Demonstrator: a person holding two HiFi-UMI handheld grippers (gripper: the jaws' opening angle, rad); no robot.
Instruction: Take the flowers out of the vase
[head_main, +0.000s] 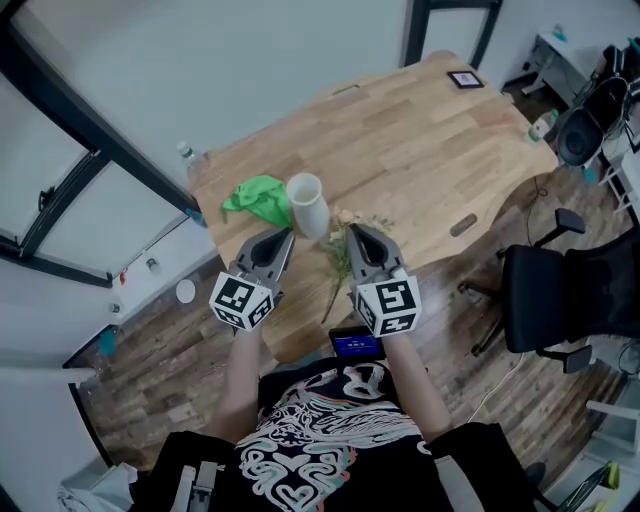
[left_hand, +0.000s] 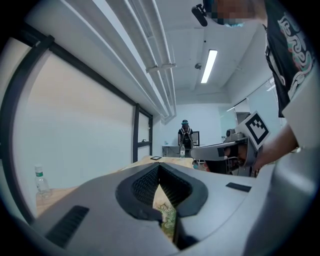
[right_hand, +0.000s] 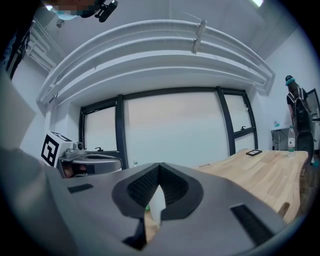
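A white vase stands upright on the wooden table, and nothing shows in its mouth. The flowers, a pale dried bunch with thin stems, lie flat on the table just right of it. My left gripper hovers shut at the vase's near side, nothing between its pads. My right gripper is shut too, above the flower heads. In the left gripper view the flowers show below the closed jaws of the left gripper. In the right gripper view the vase shows beneath the right gripper.
A green cloth lies left of the vase. A small blue-screened device sits at the table's near edge and a black square item at the far end. An office chair stands to the right. A person stands far off.
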